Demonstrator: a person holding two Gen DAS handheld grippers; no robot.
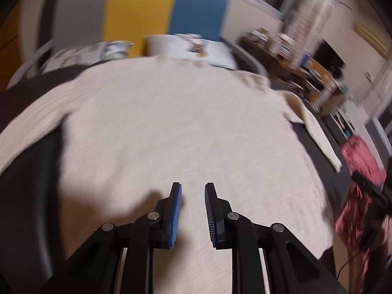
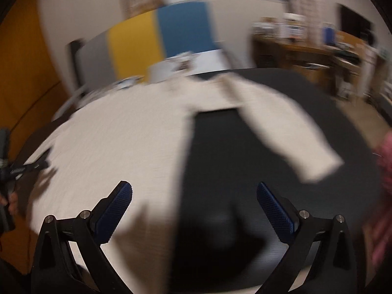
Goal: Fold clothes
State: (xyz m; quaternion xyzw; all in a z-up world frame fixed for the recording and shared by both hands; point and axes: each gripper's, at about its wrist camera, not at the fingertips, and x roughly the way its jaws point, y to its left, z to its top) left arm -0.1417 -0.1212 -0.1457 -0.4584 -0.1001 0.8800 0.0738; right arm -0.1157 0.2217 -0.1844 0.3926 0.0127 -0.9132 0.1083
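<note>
Cream knit sweater [image 1: 171,127] lies spread flat on dark bed [image 2: 220,161], sleeve [image 2: 289,134] angled out, ready for folding; left gripper [image 1: 193,191] fingers narrowly parted, right gripper [image 2: 193,191] spread wide, both holding nothing.

Left gripper [image 1: 193,191]: lower centre of its frame, jaws parted by a narrow gap, nothing between the blue pads [image 1: 175,216]. Right gripper [image 2: 194,191]: lower centre of its frame, jaws spread wide, holding nothing.

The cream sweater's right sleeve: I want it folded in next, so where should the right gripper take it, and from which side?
Probably at the cuff end of the sleeve, coming in from the near right. It lies flat and free on the dark surface, away from the sweater body.
</note>
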